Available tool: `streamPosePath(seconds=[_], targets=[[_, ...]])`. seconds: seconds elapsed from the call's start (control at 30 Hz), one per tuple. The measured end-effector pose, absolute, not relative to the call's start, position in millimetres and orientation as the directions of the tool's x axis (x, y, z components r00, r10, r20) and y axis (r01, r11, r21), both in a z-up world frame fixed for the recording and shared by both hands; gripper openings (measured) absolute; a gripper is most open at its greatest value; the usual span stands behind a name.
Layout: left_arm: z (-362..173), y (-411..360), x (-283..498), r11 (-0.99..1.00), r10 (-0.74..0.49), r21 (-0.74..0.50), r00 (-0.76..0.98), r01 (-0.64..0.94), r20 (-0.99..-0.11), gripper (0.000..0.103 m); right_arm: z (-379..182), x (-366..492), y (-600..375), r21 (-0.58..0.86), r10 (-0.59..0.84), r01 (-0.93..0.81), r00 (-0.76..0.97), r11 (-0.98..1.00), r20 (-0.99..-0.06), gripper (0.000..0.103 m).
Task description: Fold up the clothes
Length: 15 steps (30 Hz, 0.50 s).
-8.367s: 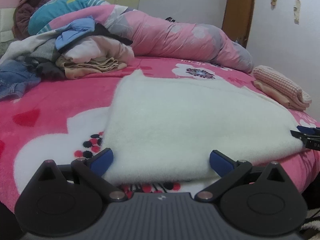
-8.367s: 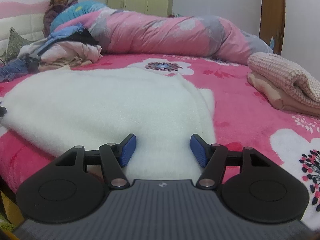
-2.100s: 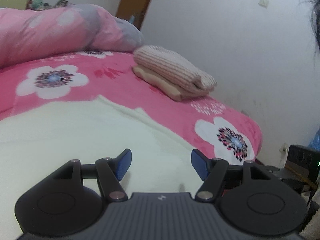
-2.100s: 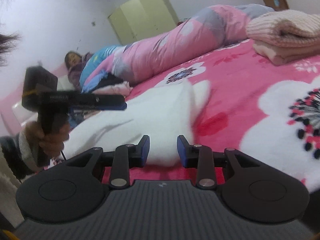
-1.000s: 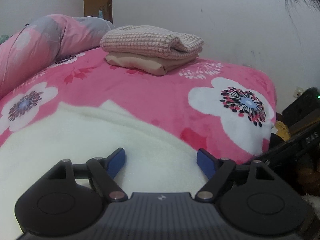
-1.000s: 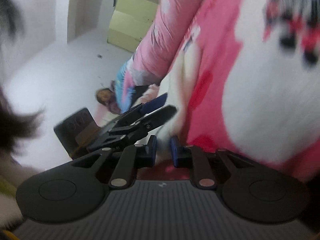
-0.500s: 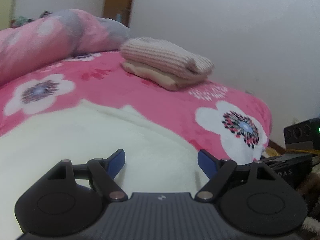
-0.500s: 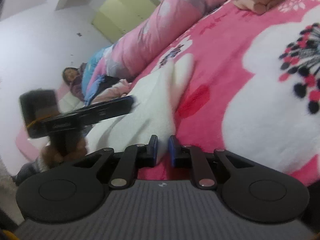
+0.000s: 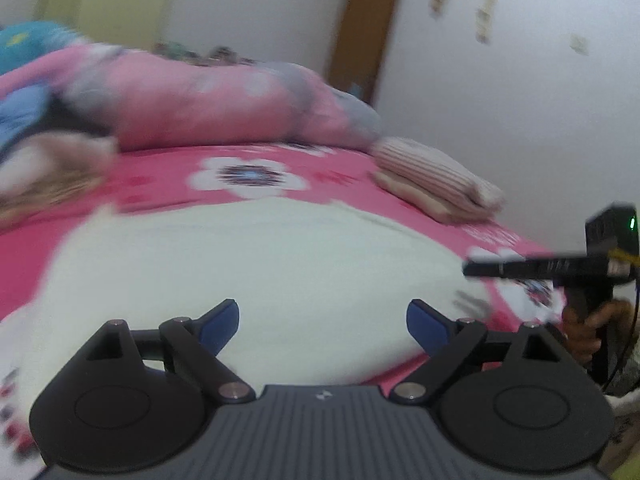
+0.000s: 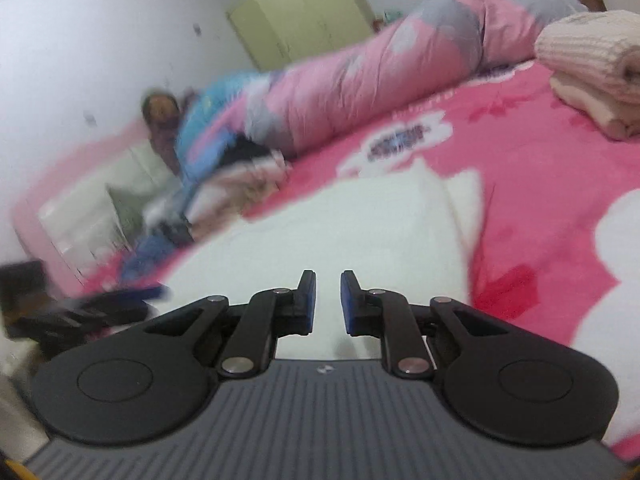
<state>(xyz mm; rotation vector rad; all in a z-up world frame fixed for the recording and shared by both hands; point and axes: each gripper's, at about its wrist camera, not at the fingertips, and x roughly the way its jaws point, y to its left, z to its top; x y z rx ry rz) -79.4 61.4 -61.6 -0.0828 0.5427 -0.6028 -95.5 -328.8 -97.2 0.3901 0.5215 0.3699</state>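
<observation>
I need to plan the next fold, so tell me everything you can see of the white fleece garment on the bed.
The white fleece garment is cream-white and looks soft and fuzzy, with no print visible. It lies spread flat on the pink floral blanket, near the bed's front edge. Two small flaps stick out at its far right corner. The left gripper is wide open over its near edge; the right gripper is nearly closed at its right end, though a grip on the cloth cannot be confirmed.

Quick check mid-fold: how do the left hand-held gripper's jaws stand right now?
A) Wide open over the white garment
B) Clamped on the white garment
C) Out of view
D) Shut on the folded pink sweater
A: the left hand-held gripper shows its blue pads far apart, with the white garment lying between and beyond them.
</observation>
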Motion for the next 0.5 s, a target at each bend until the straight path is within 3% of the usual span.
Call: streamPosePath(seconds=[0.07, 0.1, 0.13, 0.27, 0.33, 0.5], targets=[[-79.3, 94.5, -76.1, 0.866, -0.5, -0.273, 0.711, 0.419, -0.494, 0.095, -116.1, -82.9, -315.2, 0.381, 0.372, -0.175, 0.754, 0.908, -0.541, 0.009], [-90.2, 110.1, -72.0, 0.885, -0.464, -0.299, 0.713, 0.356, -0.525, 0.092, -122.3, -81.9, -313.7, 0.384, 0.368, -0.168, 0.757, 0.908, -0.54, 0.009], [-97.6, 126.2, -71.9, 0.878, -0.472, -0.35, 0.714, 0.326, -0.517, 0.082, -122.5, -82.3, -314.4, 0.394, 0.367, -0.16, 0.76, 0.905, -0.536, 0.009], [-100.9, 175.8, -84.6, 0.777, -0.566, -0.548, 0.724, 0.309, -0.395, 0.088, -115.9, -76.3, -315.1, 0.417, 0.355, -0.111, 0.739, 0.902, -0.572, 0.009], [-98.7, 188.7, -95.7, 0.783, -0.554, -0.539, 0.74, 0.309, -0.381, 0.092, -111.7, -70.8, -312.5, 0.409, 0.338, -0.086, 0.725, 0.909, -0.6, 0.009], [-112.8, 214.6, -105.4, 0.756, -0.576, -0.587, 0.722, 0.291, -0.384, 0.088, -112.5, -67.6, -303.3, 0.391, 0.295, -0.037, 0.723, 0.92, -0.625, 0.009]])
